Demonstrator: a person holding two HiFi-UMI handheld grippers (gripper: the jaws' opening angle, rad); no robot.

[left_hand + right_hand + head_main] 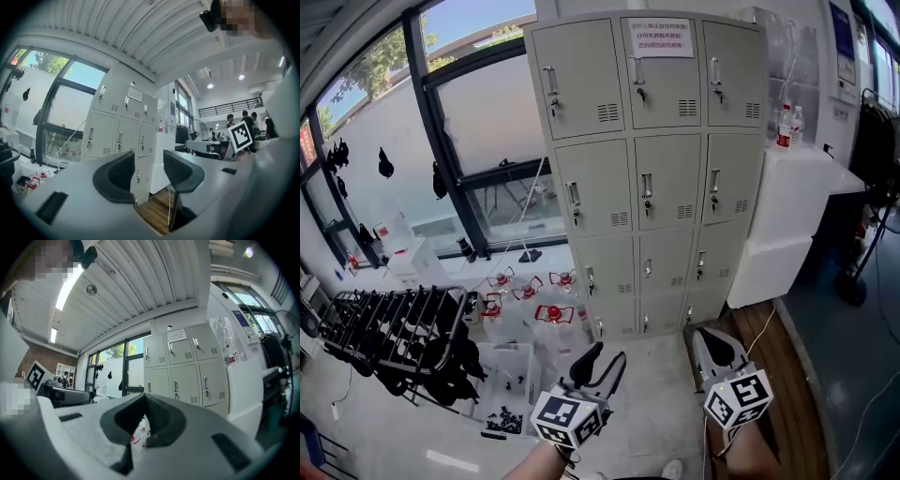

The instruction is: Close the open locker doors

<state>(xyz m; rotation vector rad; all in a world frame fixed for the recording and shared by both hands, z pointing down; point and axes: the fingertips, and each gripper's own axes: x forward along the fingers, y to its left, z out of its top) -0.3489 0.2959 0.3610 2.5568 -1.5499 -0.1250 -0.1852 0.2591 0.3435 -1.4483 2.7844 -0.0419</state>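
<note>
A black rack [389, 328] stands at 8 o'clock, with red-topped bottles [534, 300] just beside it. The left hand-held gripper [600, 364] is at 6 o'clock. Its jaws are apart, with nothing between them. The grey lockers [649, 169] stand at 12 o'clock, and they all look shut. The right hand-held gripper [715, 347] is at 5 o'clock, clenched and empty.

On your left, a black wire rack [389, 328] stands near the big window [487, 122], with clear jugs [551, 314] on the floor beside it. On your right, two bottles [787, 127] stand on a white cabinet [797, 187], next to a wooden floor strip [787, 347].
</note>
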